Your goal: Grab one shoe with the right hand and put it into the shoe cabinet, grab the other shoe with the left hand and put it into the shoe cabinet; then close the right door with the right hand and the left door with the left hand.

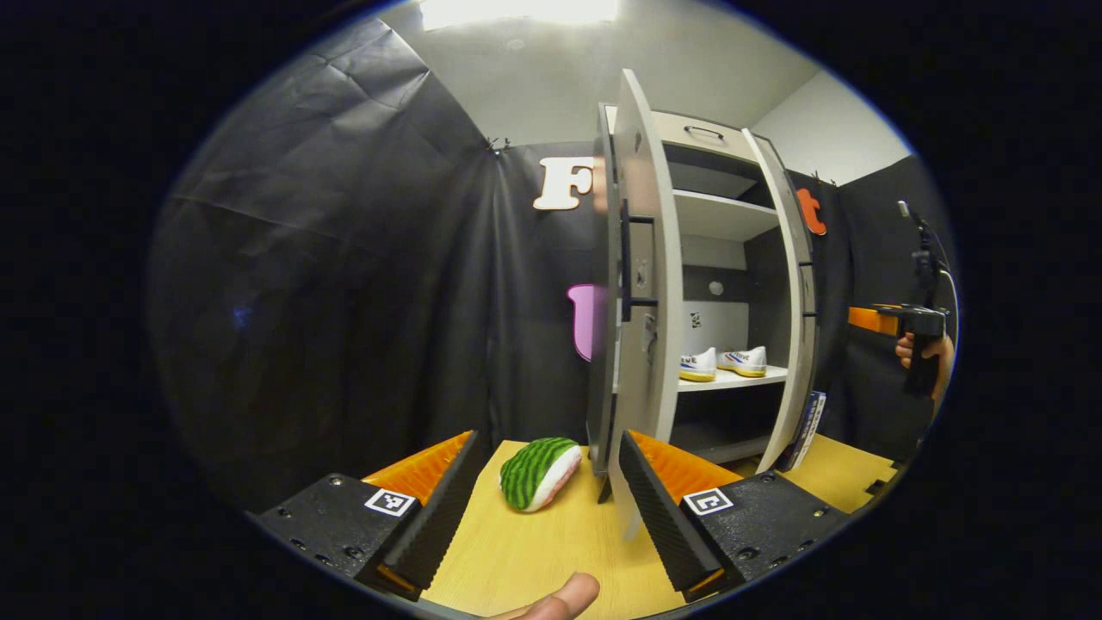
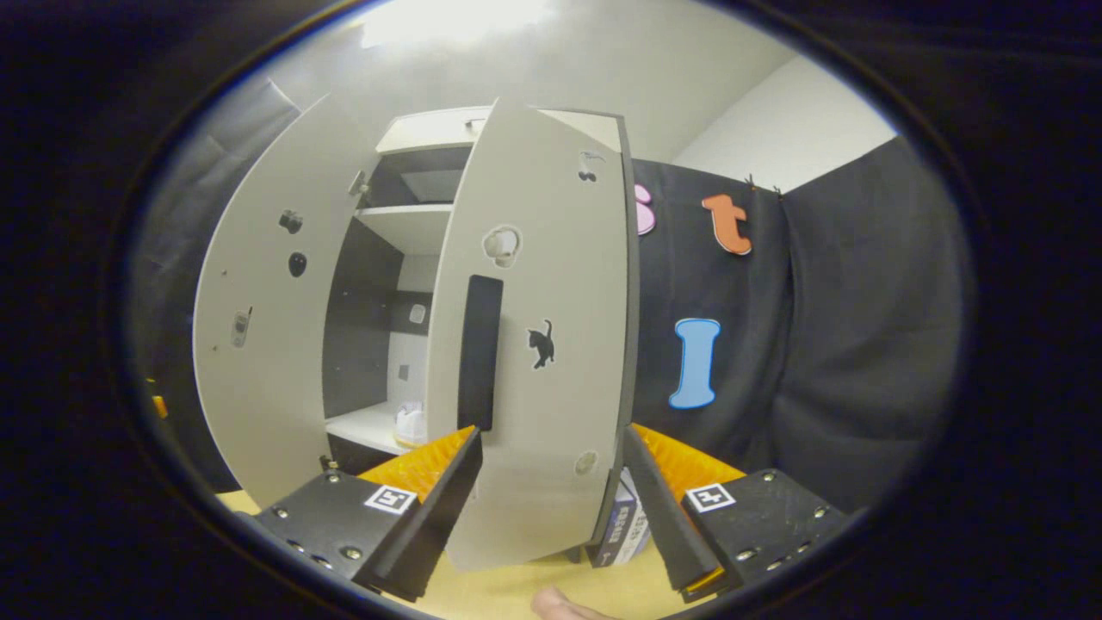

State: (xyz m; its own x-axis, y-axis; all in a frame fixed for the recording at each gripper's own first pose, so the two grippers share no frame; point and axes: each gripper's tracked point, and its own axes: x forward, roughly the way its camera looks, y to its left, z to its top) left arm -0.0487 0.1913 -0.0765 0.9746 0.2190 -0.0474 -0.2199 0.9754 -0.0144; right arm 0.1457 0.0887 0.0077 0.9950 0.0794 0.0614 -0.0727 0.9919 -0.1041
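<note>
Two white shoes (image 1: 699, 364) (image 1: 747, 361) stand side by side on a middle shelf of the white shoe cabinet (image 1: 721, 215). In the left gripper view its left door (image 1: 641, 284) stands edge-on just beyond my open left gripper (image 1: 548, 435), close to the right fingertip. The right door (image 1: 792, 301) is swung partway in. Farther right, a hand holds the right gripper (image 1: 917, 323). In the right gripper view, the right door (image 2: 534, 344) with its black handle (image 2: 480, 353) fills the space just ahead of my open right gripper (image 2: 553, 430). One shoe (image 2: 411, 424) peeks past the door's edge.
A green striped watermelon plush (image 1: 541, 472) lies on the yellow wooden table (image 1: 516, 551) ahead of the left gripper. A small box (image 2: 624, 525) leans by the foot of the right door. The left door (image 2: 258, 344) hangs wide open. Black cloth walls surround the booth.
</note>
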